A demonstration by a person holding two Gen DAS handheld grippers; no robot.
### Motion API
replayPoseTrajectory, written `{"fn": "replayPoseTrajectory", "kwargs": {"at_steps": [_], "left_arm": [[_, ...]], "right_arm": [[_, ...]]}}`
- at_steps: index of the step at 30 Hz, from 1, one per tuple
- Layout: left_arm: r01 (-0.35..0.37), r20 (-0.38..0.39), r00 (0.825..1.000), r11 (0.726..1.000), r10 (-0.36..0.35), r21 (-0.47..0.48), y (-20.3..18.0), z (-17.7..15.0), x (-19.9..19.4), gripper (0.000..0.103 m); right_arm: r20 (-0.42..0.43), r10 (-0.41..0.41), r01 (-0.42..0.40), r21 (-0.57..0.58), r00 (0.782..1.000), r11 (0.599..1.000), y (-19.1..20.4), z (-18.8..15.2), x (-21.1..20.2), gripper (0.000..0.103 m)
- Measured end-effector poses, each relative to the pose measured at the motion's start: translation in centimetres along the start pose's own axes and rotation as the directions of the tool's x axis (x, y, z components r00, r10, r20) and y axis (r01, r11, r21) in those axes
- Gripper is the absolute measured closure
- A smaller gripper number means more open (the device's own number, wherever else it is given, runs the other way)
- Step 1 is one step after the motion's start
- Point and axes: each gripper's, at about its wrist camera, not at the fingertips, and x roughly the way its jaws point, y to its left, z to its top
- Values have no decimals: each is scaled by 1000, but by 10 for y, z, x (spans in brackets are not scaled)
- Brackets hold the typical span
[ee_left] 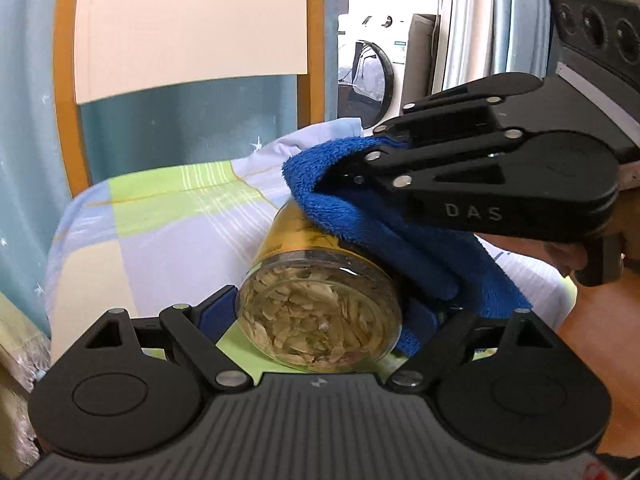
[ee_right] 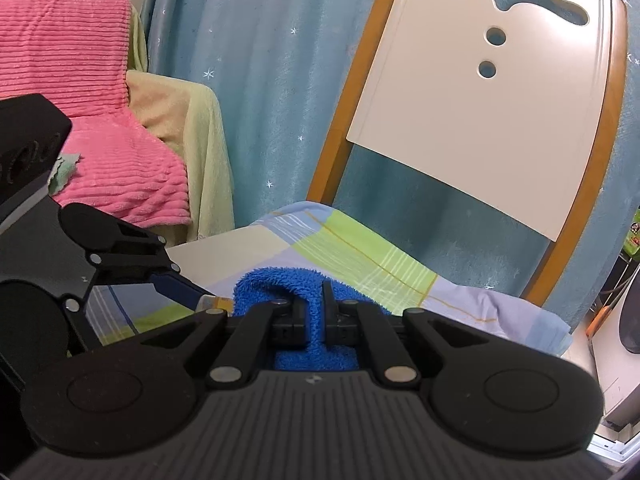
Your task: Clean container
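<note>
Blue star-flecked curtain (ee_right: pixel 260 92) fills the background of both views, with a cream chair back (ee_right: pixel 476 96) framed in orange wood standing against it and a checked cloth (ee_left: pixel 160 224) in pale green, lilac and cream spread over the surface below. In the left wrist view, a white washing machine (ee_left: pixel 376 64) shows at the upper right of the frame. At the lower centre of that view the left gripper (ee_left: pixel 320 316) has its jaws clamped on a glass jar (ee_left: pixel 320 312), which lies tilted with its clear base toward the camera, pale flaky contents visible through the glass and a yellow label band further up. From the right side of the frame the right gripper (ee_left: pixel 352 160) reaches in, its jaws pinched together on a blue towel (ee_left: pixel 360 216) that drapes over the upper right side of the jar, touching it, and hangs down past the left gripper's right finger. In the right wrist view the towel (ee_right: pixel 280 284) bunches between that gripper's close-set fingers at the lower centre, and the jar is almost wholly hidden behind it. At the left of that frame the left gripper (ee_right: pixel 188 292) enters, and a pink ribbed blanket (ee_right: pixel 88 80) over a yellowish cover occupies the upper left.
</note>
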Motion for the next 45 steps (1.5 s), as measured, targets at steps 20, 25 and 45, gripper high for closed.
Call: {"fn": "replayPoseTrajectory", "kwargs": {"at_steps": [20,25,45], "left_arm": [[-179,66,984,927,166,331,-64,-22,-19,17],[-54,36,998,995,51,86,-33,-19,-26,16],[-229,80,973,860,216,455,-78,-56,-79,17]], "right_arm": [[-23,-28,27,-20,999,999,0,2,-3,99],[-18,-34,33,-25,999,999,1,0,-3,99],[-31,16,-20,-126,999,992,23,6,-14,99]]}}
